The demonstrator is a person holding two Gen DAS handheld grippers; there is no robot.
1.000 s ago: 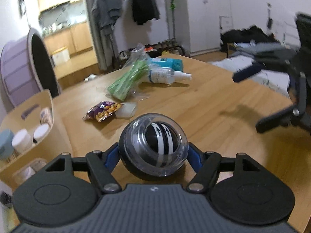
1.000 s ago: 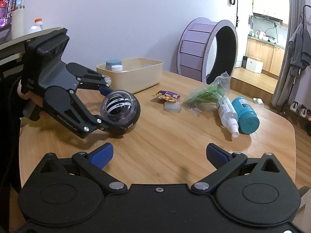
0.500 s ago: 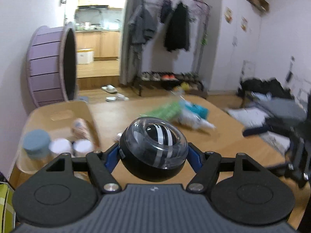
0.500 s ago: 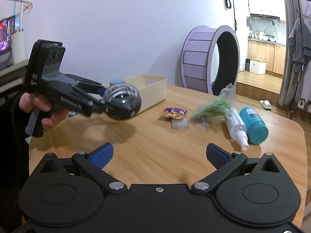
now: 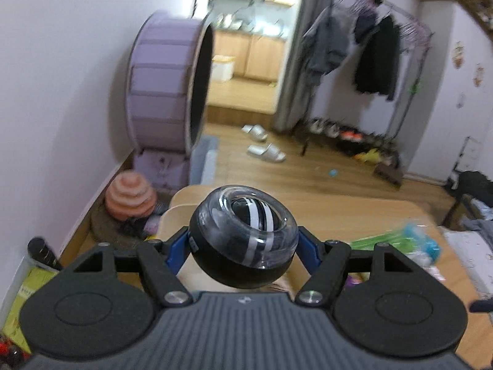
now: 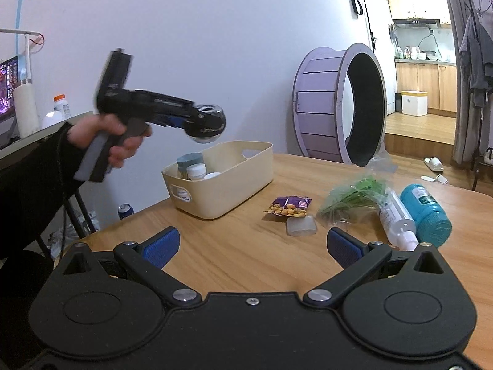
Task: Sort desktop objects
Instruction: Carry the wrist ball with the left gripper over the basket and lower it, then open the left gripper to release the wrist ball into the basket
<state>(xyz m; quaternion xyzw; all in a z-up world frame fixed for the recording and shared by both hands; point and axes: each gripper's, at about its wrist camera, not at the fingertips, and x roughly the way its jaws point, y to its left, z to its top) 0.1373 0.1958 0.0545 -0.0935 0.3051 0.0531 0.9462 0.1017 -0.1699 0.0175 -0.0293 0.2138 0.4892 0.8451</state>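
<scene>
Left gripper [image 6: 205, 121] clamps black-and-clear round gyro ball [image 5: 244, 238], clear dome tilted up-forward, above cream plastic basket [image 6: 237, 182]. Basket bottom hidden. Right gripper [image 6: 251, 242] wide, empty.

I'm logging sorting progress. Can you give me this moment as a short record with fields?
left gripper: shut on the gyro ball, held in the air above the beige bin
right gripper: open, nothing between its fingers
in bin: three lidded jars
on table: snack packet, clear case, green bag, spray bottle, teal bottle
</scene>
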